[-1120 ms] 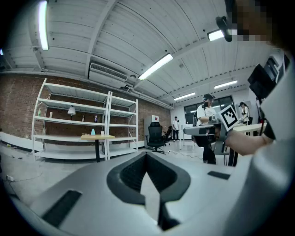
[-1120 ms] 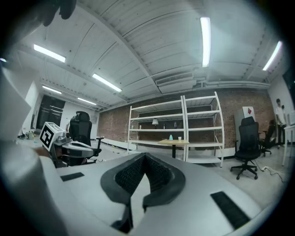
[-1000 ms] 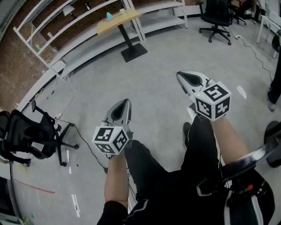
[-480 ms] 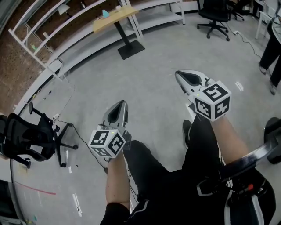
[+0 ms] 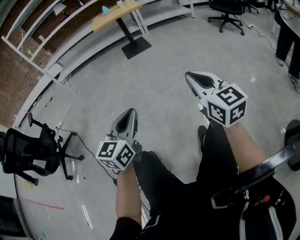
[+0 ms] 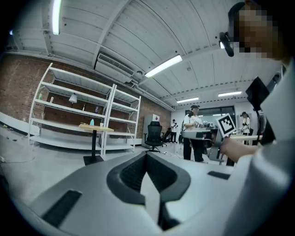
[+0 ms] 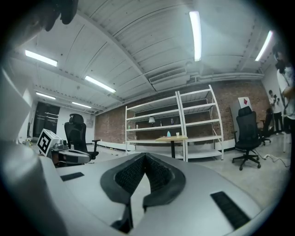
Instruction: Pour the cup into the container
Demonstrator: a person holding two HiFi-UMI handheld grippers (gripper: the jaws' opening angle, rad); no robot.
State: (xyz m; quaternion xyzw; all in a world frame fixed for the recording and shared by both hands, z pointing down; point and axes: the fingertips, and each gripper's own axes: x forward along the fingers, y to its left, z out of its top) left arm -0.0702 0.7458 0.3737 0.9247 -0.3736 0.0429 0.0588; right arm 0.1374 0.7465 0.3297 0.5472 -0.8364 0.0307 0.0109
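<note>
Cup (image 7: 177,134) small and white, far off on a wooden worktop (image 7: 171,138) with one black leg, just in front of white shelves (image 7: 196,107) along a brick wall (image 7: 230,106). Just beside it on the same top, a small teal thing (image 7: 168,133), too small to tell what. Well apart from both tools, with a stretch of grey floor (image 5: 154,70) between.

Left tool (image 5: 130,116) held low over the floor, jaws together, gripping nothing. Right tool (image 5: 192,78) held further forward, jaws also pressed together, nothing in them.

Below the tools, the person's legs in black trousers (image 5: 159,183). At the left, a black office chair (image 5: 33,150) on the floor. Far ahead at the right, a second office chair (image 5: 227,11). At the right edge, the dark legs of a standing person (image 5: 286,33). In the left gripper view, several people (image 6: 192,133) standing far behind.
</note>
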